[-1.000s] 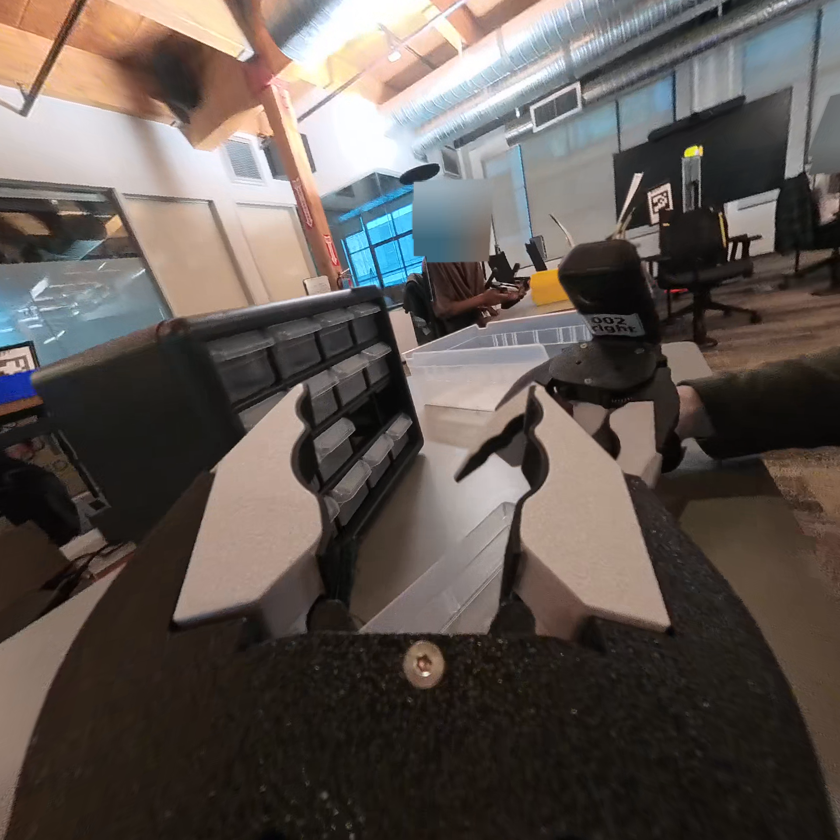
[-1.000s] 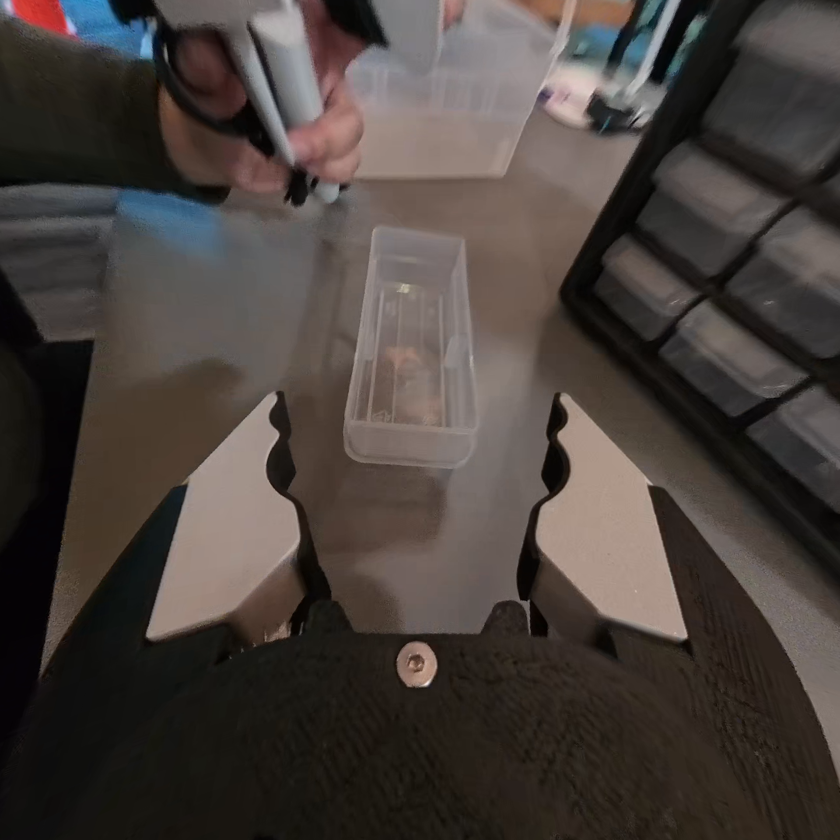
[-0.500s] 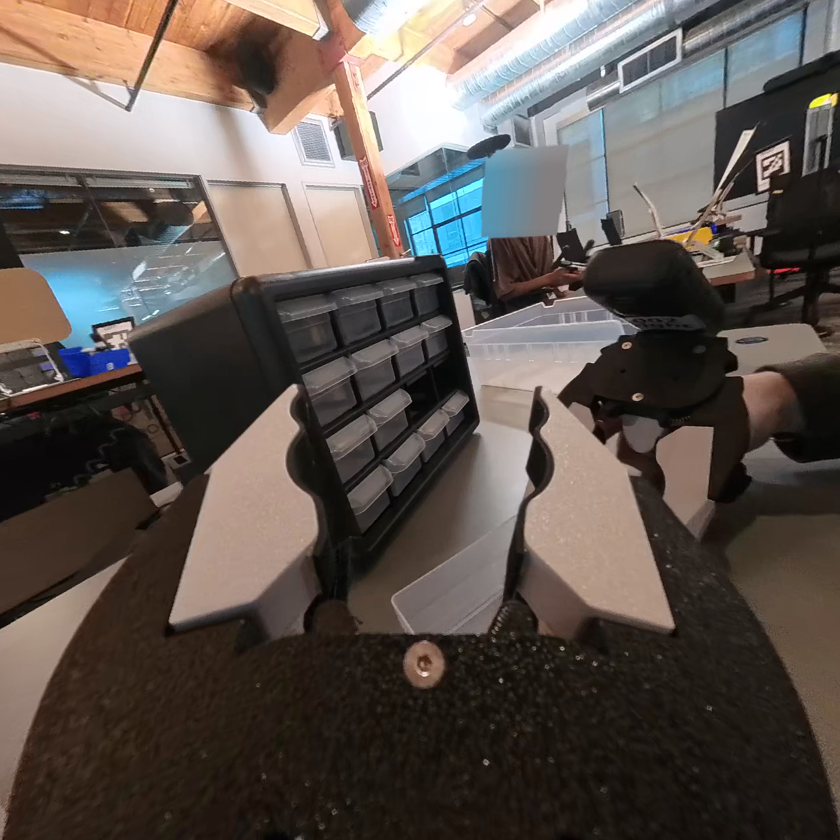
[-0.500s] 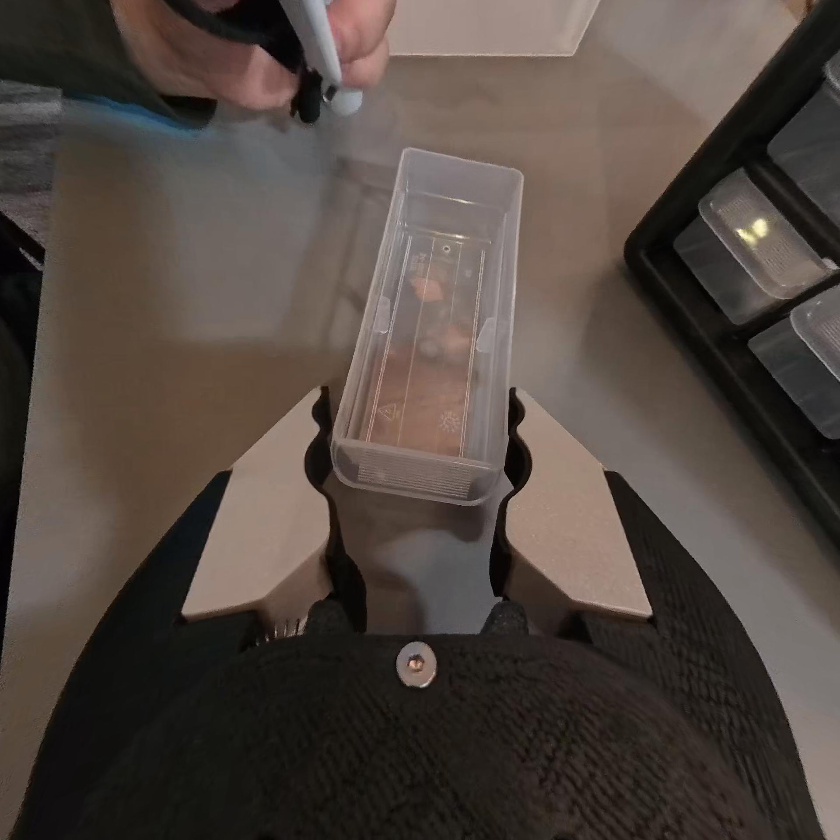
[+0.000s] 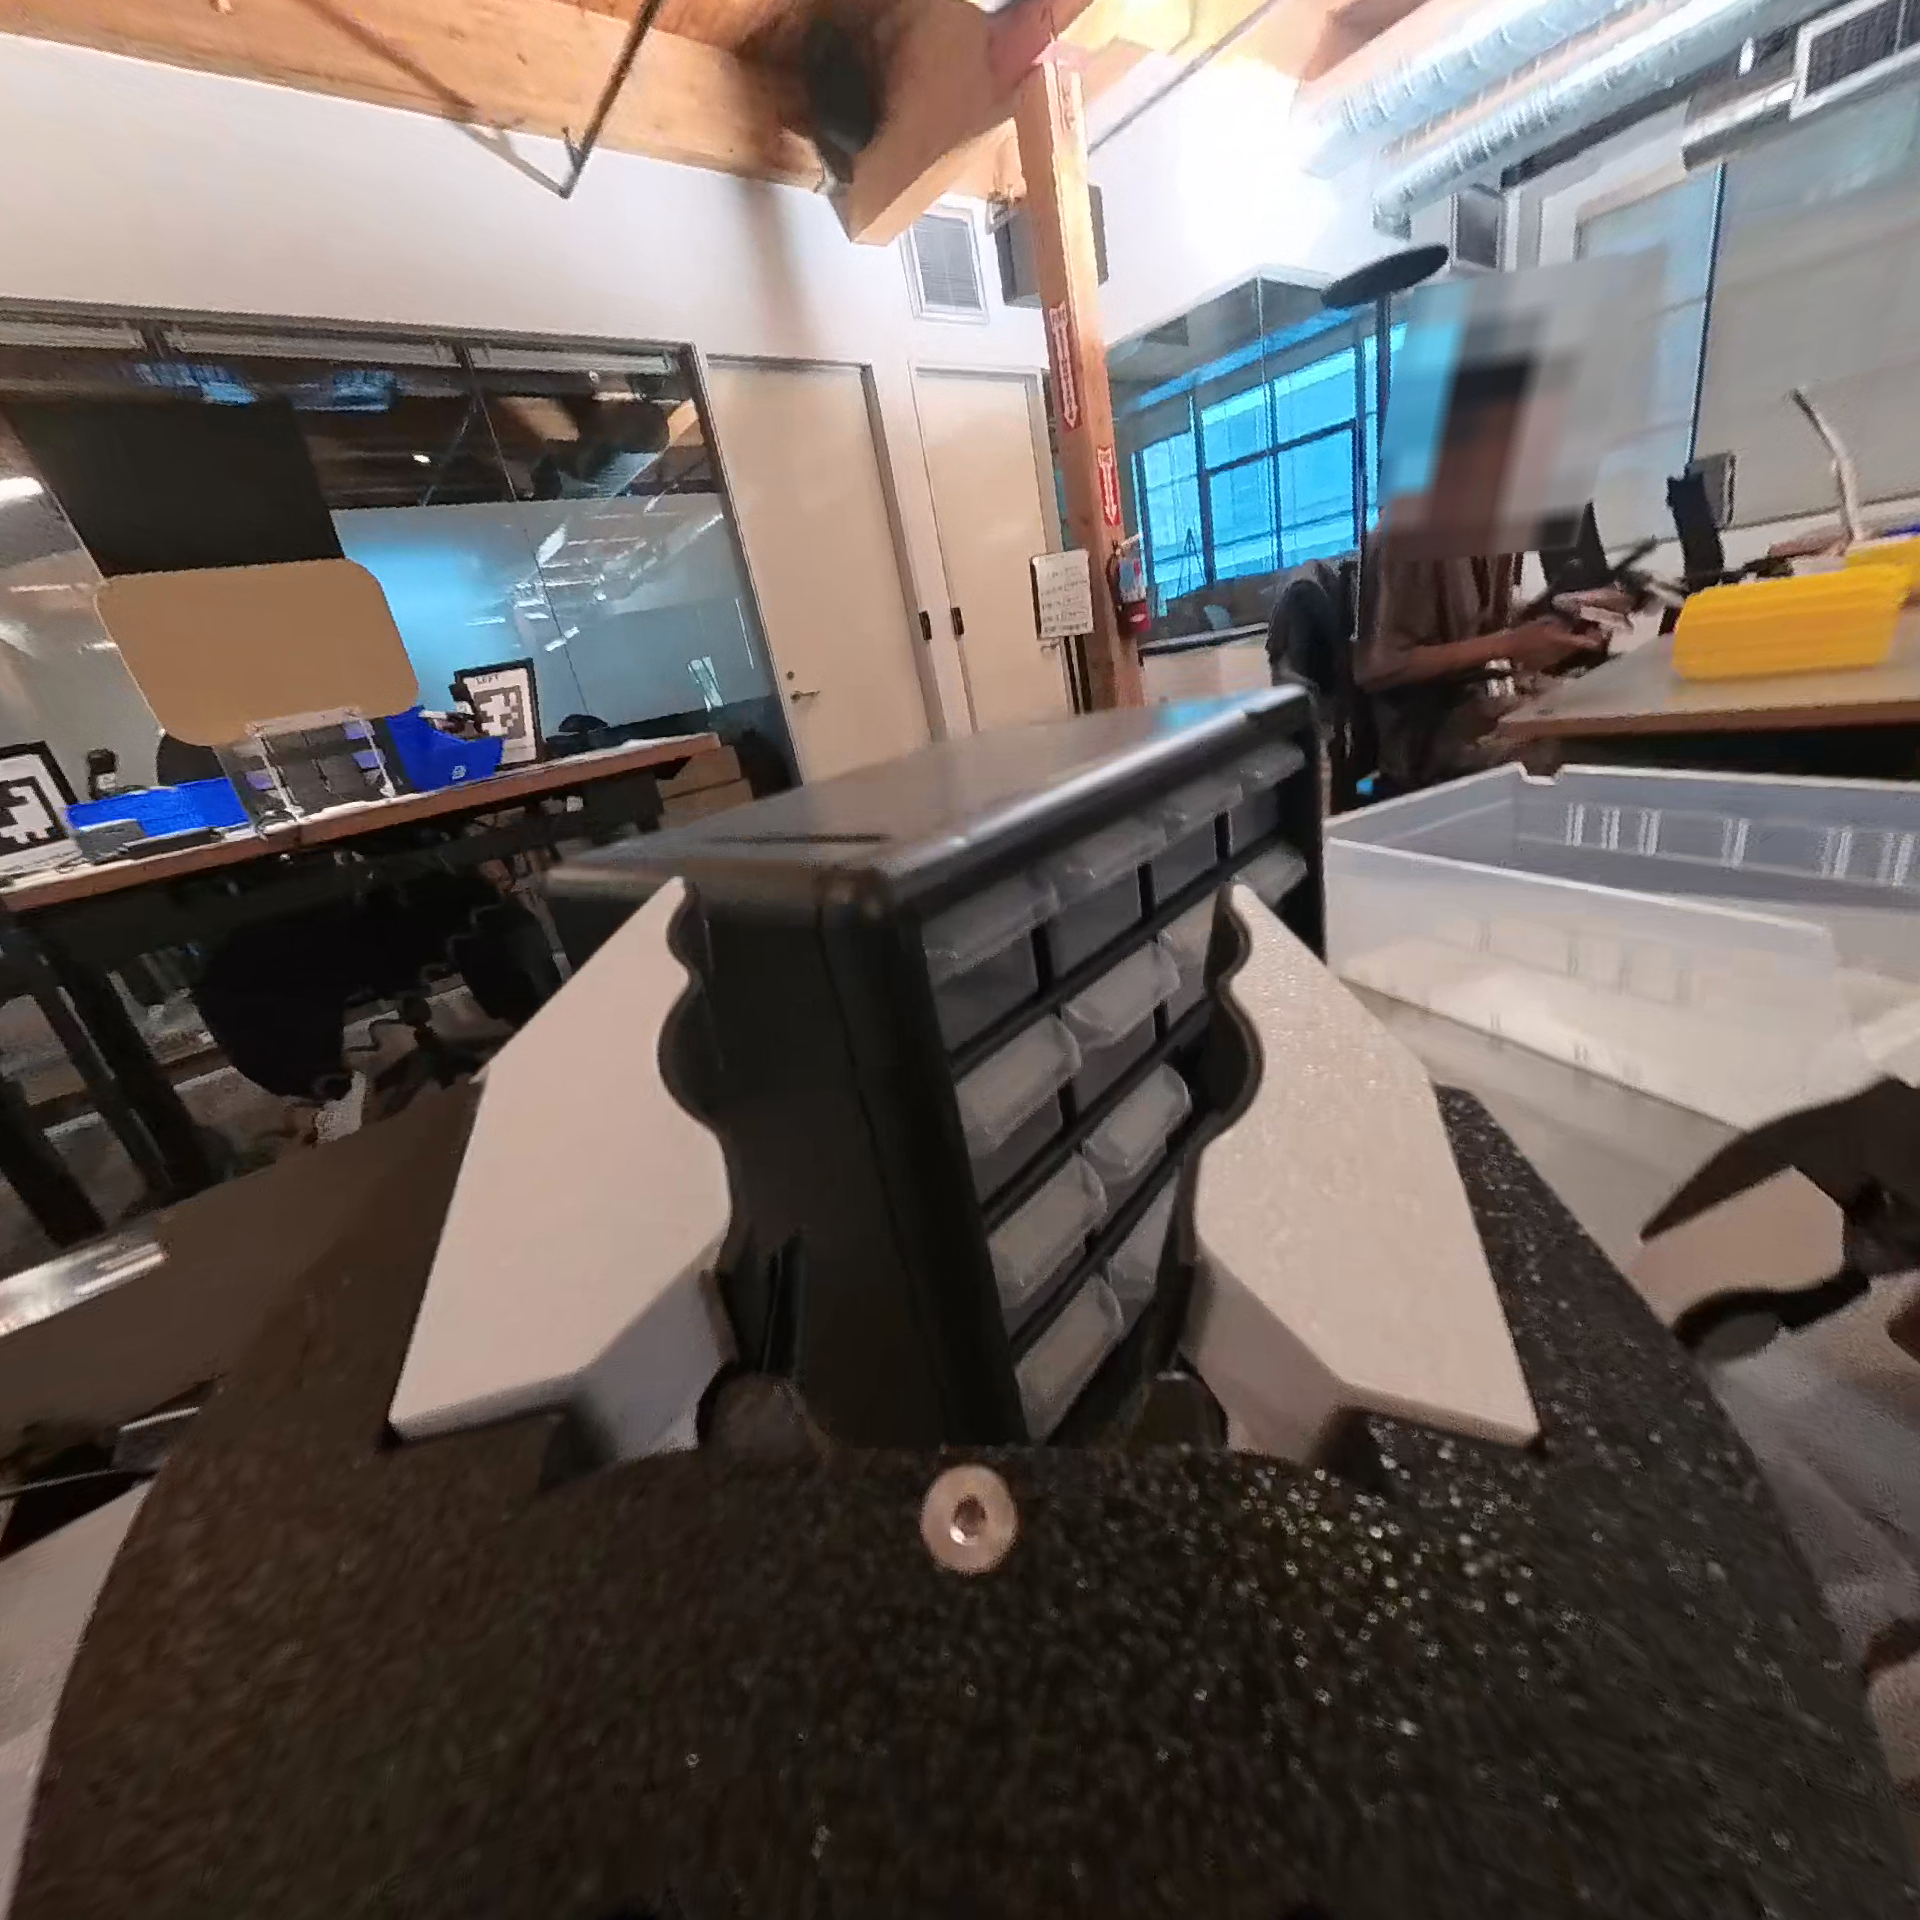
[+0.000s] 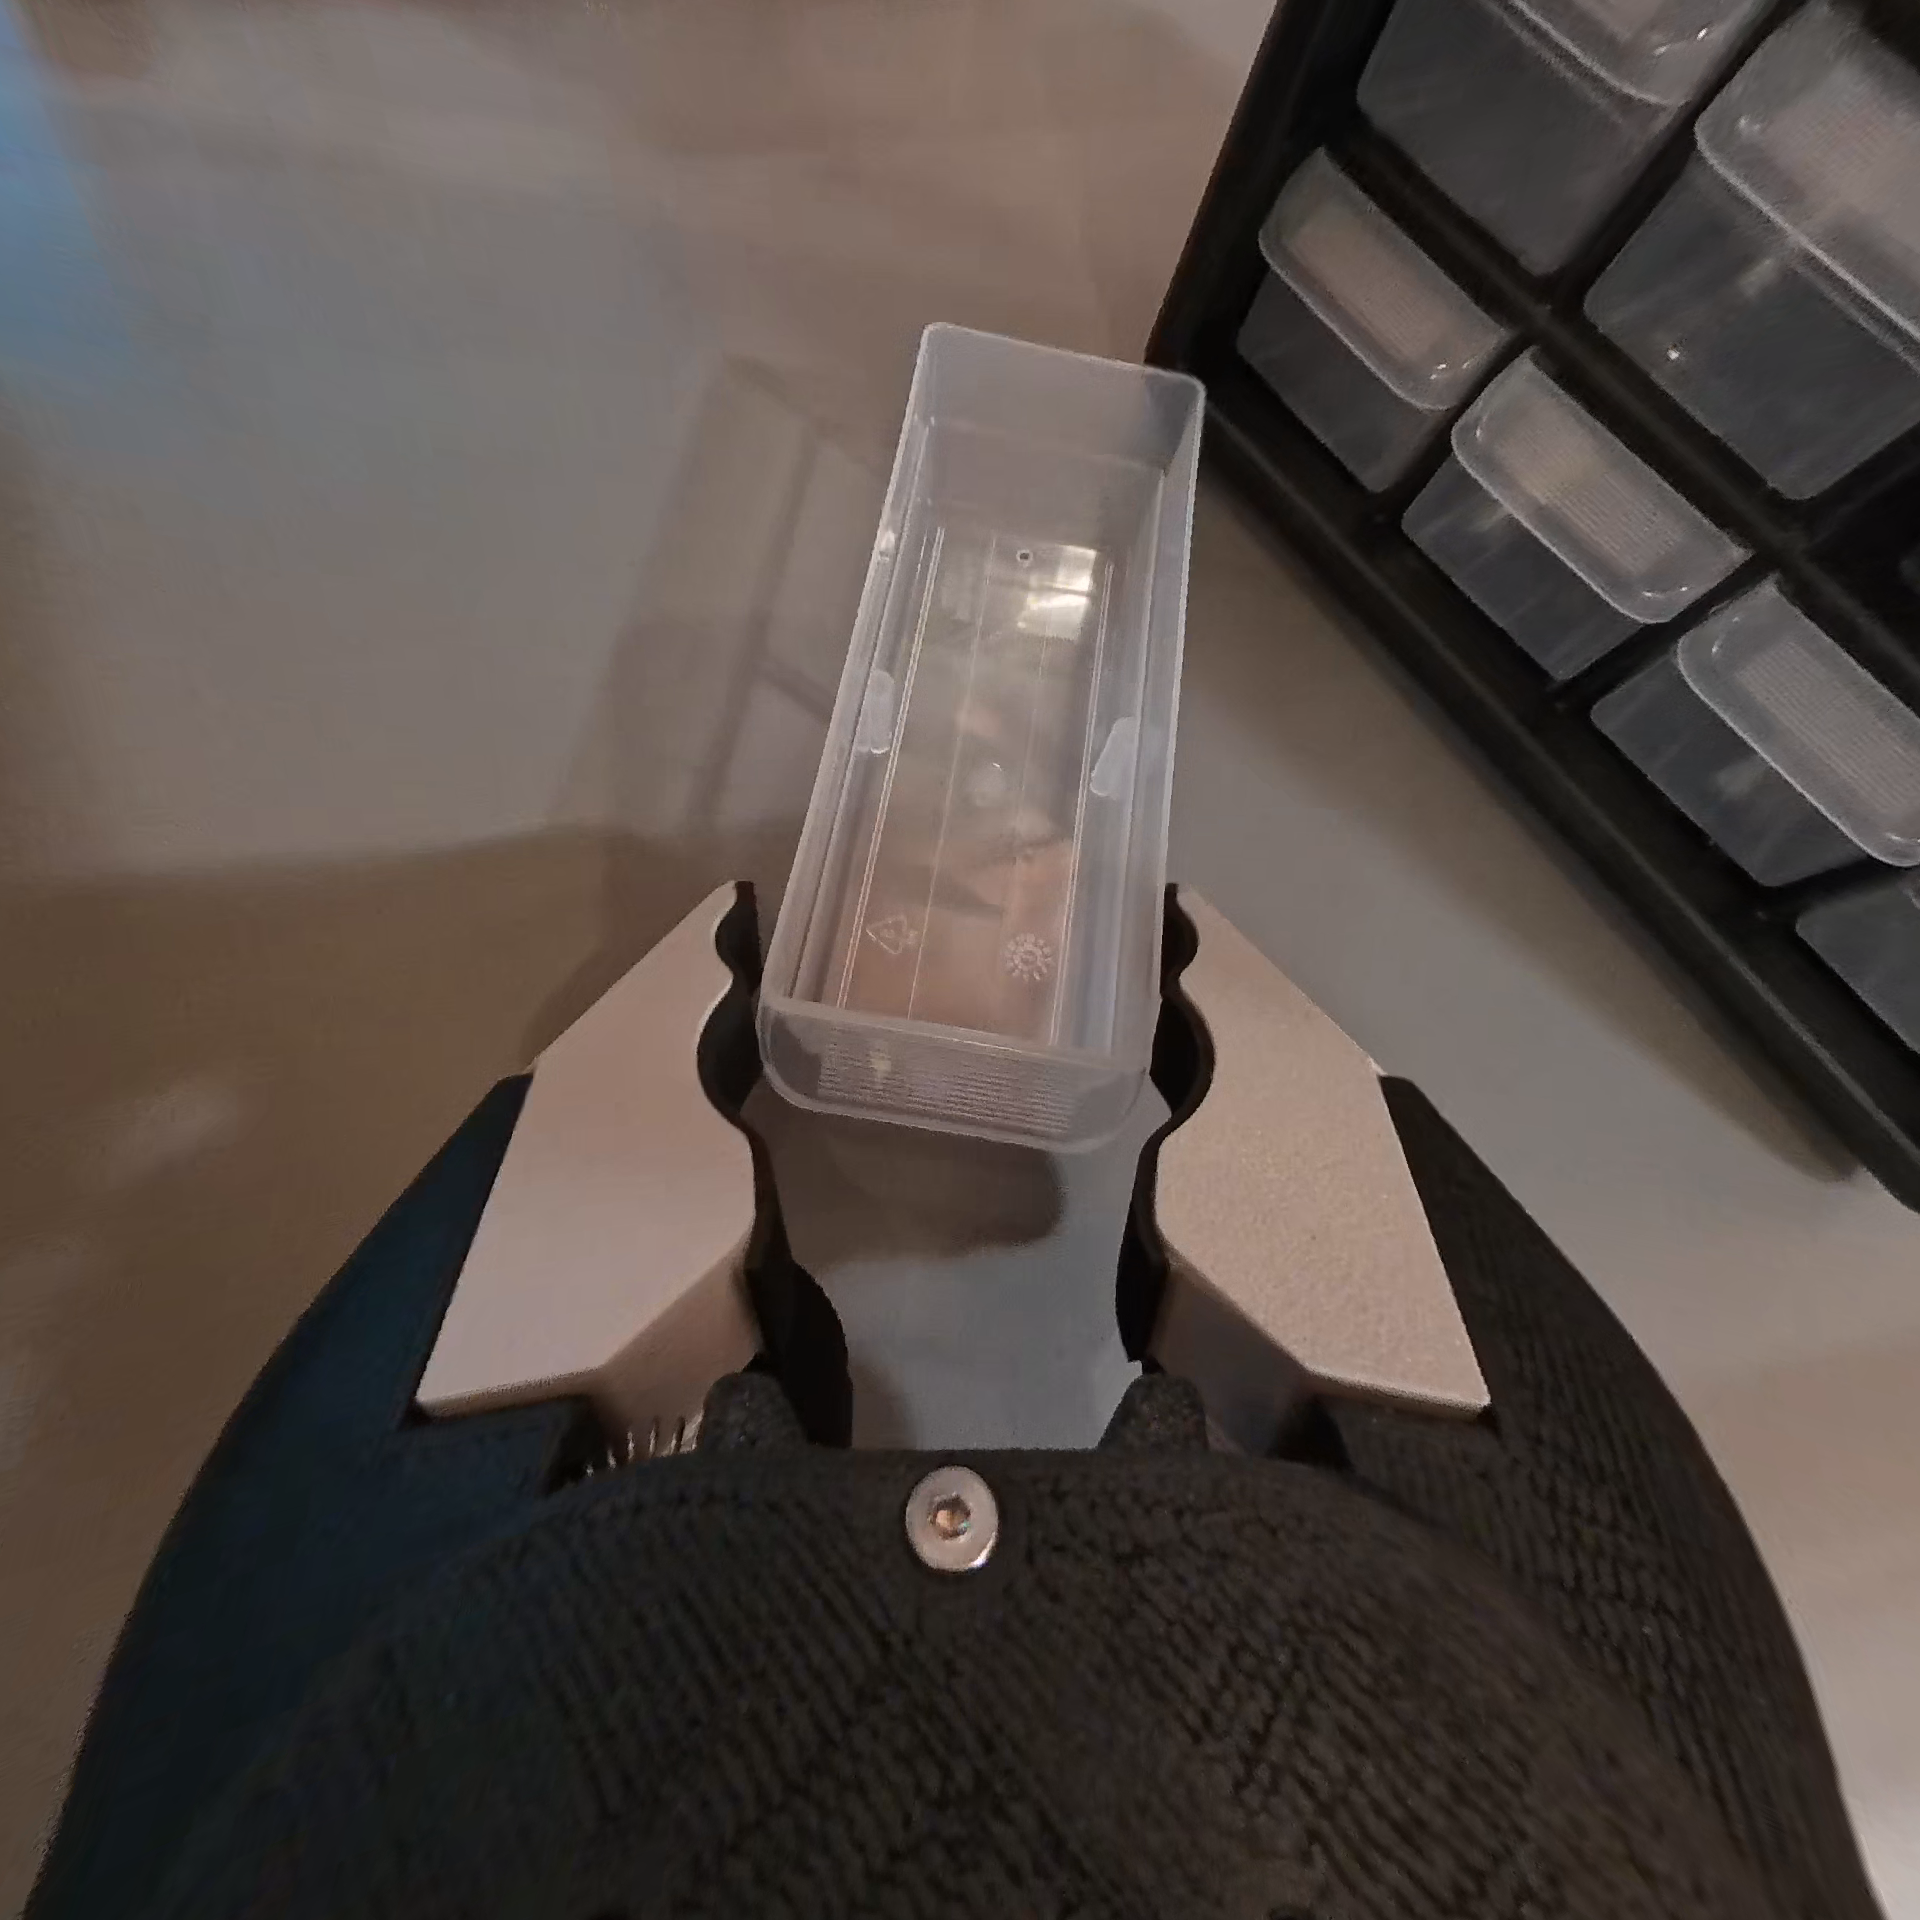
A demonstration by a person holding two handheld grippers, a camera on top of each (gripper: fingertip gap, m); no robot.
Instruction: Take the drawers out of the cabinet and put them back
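The right tool [image 6: 951, 997] pinches one end of the clear drawer [image 6: 987, 727]; it may pivot or slip. The left tool [image 5: 956, 1049] gapes around the cabinet [image 5: 935, 997] corner.

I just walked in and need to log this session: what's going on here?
A person holds a gripper in each hand. The right gripper has its jaws shut on one clear drawer, out of the black cabinet beside it. The left gripper is open, facing the cabinet's corner, holding nothing.
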